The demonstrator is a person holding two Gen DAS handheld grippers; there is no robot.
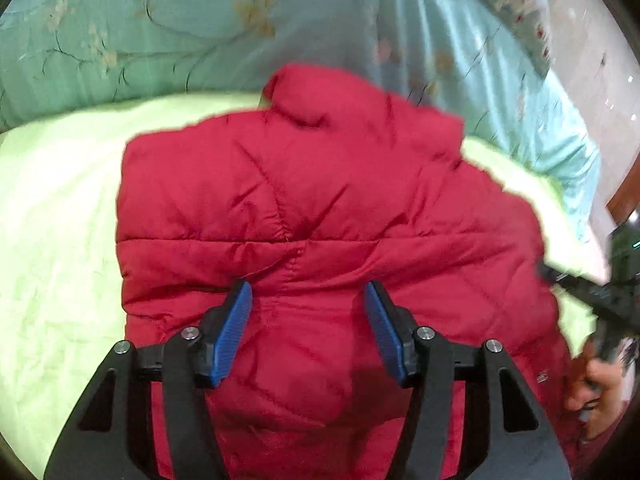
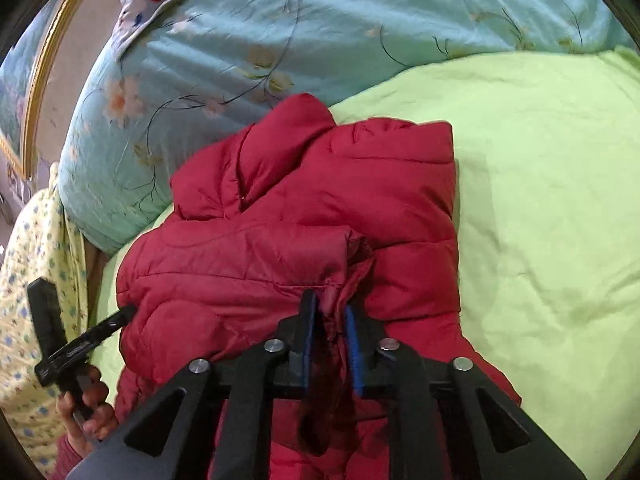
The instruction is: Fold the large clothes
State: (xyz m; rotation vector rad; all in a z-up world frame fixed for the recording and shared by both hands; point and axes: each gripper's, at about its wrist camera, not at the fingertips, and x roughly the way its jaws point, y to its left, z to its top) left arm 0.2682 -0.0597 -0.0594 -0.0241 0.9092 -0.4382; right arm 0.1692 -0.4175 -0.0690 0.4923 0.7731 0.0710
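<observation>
right wrist – red jacket (image 2: 320,208), floral quilt (image 2: 240,40) behind

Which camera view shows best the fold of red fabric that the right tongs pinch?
The right wrist view: the fold sits between the blue pads of the right tongs, close and sharp. The left wrist view shows only the right tongs' black body at its right edge, not the pinch.
</observation>
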